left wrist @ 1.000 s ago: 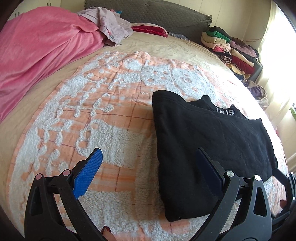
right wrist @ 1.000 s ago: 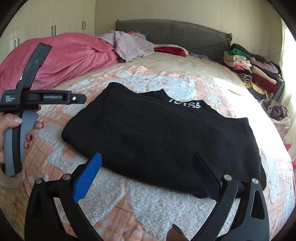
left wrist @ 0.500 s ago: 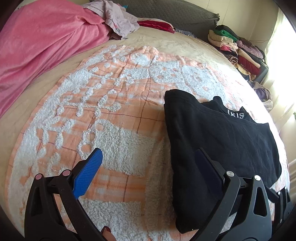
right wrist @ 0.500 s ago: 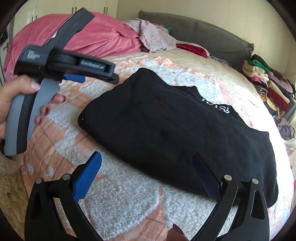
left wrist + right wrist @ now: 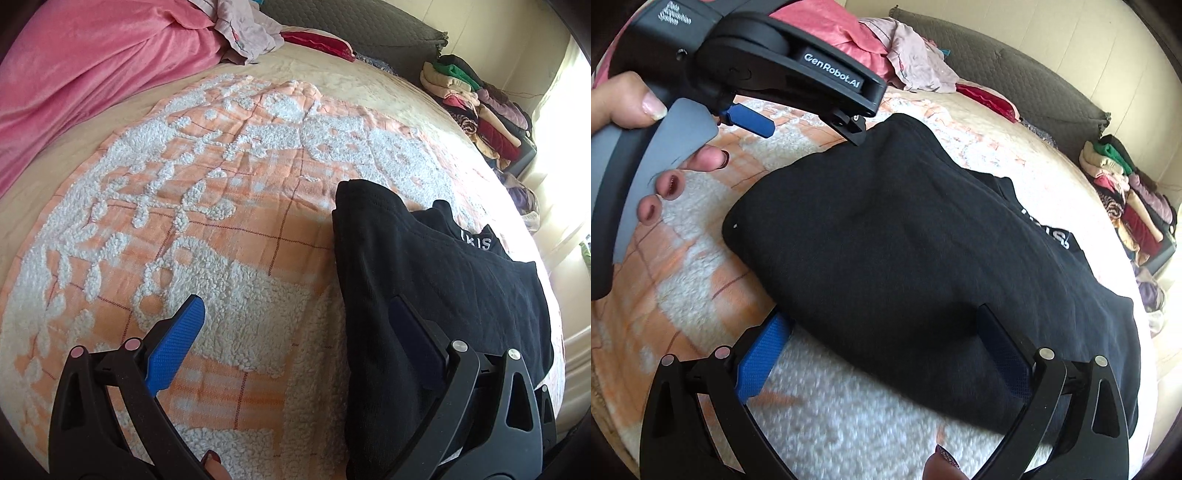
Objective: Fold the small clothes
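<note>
A black garment (image 5: 424, 280) with white lettering at its neck lies folded flat on the orange and white blanket (image 5: 229, 206). My left gripper (image 5: 295, 325) is open and straddles the garment's left folded edge, its right finger over the cloth. My right gripper (image 5: 882, 336) is open above the garment's (image 5: 905, 243) near edge, holding nothing. In the right wrist view the left gripper (image 5: 812, 125) shows from the side above the garment's far left corner, held by a hand (image 5: 665, 162).
A pink blanket (image 5: 92, 62) is heaped at the left. Crumpled pale clothes (image 5: 243, 29) lie near the grey headboard (image 5: 351, 22). A stack of folded clothes (image 5: 476, 103) stands at the far right of the bed.
Both grippers have dropped lower and closer to the black garment. The left gripper has shifted in toward the right gripper's view. The garment has not moved.
</note>
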The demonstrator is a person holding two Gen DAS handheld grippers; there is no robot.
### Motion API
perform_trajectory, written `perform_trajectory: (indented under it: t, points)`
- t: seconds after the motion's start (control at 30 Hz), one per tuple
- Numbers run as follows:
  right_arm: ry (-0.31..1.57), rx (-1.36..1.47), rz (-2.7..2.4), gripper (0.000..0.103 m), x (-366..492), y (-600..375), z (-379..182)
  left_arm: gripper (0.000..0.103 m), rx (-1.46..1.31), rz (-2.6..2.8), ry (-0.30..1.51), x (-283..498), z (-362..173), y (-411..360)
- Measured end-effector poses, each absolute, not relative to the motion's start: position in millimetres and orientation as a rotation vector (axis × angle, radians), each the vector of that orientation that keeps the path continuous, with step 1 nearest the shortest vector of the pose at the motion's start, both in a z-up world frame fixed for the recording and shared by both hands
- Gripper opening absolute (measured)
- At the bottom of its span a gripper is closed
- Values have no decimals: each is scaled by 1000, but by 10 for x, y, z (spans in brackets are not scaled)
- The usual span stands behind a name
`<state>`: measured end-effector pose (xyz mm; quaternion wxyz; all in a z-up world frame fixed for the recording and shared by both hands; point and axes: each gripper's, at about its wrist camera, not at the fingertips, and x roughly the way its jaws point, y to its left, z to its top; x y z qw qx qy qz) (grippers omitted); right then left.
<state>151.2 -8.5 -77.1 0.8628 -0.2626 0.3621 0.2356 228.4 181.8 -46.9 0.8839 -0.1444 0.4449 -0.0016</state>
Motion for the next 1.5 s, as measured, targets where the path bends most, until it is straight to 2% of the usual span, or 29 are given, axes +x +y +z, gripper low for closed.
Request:
perform_trajectory:
  t: [0.3,0.57,0.7,0.8,0.9,1.13,1.3,1.33,1.43,1.5]
  points:
    - [707,-611,470,98,1691,81,-816,93,-442,-40,931,2478,-563,1878]
    - [636,-614,453,96,1667,66,-757,93,-461,-50,968,2625,-577,1843]
    - [621,-583,476,52,1630,4,-687,93,-472,-68,995,2728,-562,1806]
    - [599,-529,503,27,1602,-90,-593,93,-492,-85,1021,2803,-550,1782]
    - [580,-471,513,18,1587,-198,-498,93,-497,-86,1053,2878,-540,1736]
    - [533,-386,527,14,1540,-380,-322,93,-557,-139,1122,3042,-523,1574]
    - [531,-342,536,14,1509,-452,-257,93,-581,-201,1095,3056,-430,1406]
    - [530,-340,537,14,1499,-457,-251,92,-579,-212,1092,3048,-413,1379]
    - [526,-334,541,14,1467,-469,-236,69,-585,-230,1082,3032,-364,1343]
    - [520,-328,541,14,1479,-480,-234,59,-586,-236,1083,3039,-347,1325]
